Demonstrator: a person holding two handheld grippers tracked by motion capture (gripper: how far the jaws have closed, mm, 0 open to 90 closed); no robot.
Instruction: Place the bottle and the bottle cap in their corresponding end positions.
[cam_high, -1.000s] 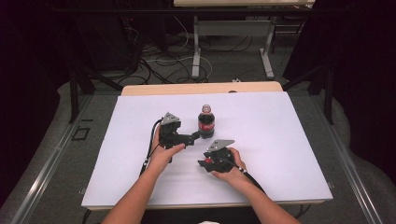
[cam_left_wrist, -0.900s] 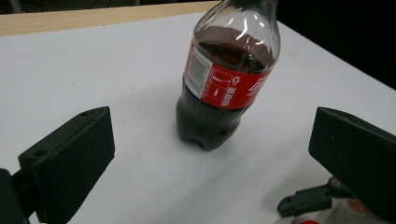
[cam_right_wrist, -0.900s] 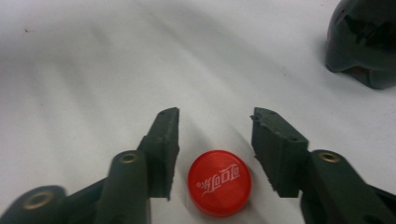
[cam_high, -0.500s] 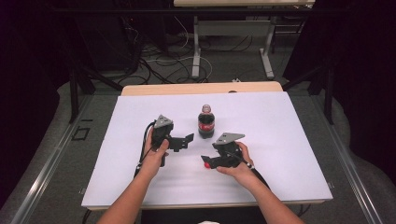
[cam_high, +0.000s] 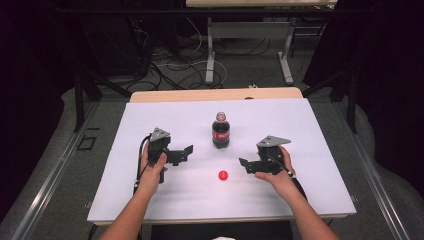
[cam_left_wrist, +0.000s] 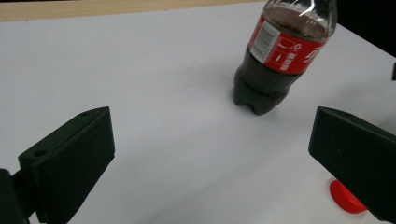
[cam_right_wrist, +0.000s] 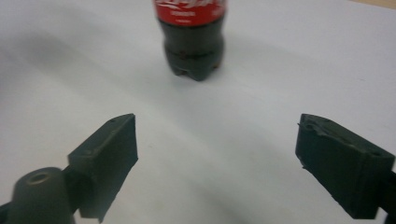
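A cola bottle (cam_high: 221, 132) with a red label stands upright in the middle of the white sheet (cam_high: 310, 130). A red cap (cam_high: 223, 175) lies flat on the sheet just in front of it. My left gripper (cam_high: 187, 151) hovers left of the bottle, jaws wide open and empty; its own view shows the bottle (cam_left_wrist: 280, 60) ahead and the cap (cam_left_wrist: 345, 198) by its right jaw. My right gripper (cam_high: 243, 164) sits right of the cap. Its jaws have just been opening and stand open with nothing between them, pointing at the bottle (cam_right_wrist: 192, 37).
The sheet covers a wooden table whose bare back edge (cam_high: 215, 94) shows behind the bottle. Beyond it lie floor cables (cam_high: 170, 65) and the legs of another desk (cam_high: 210, 50). Dark floor surrounds the table.
The right gripper let go of the red cap, which now lies on the sheet, and drew back to the right and up. The left gripper pulled left, away from the bottle.
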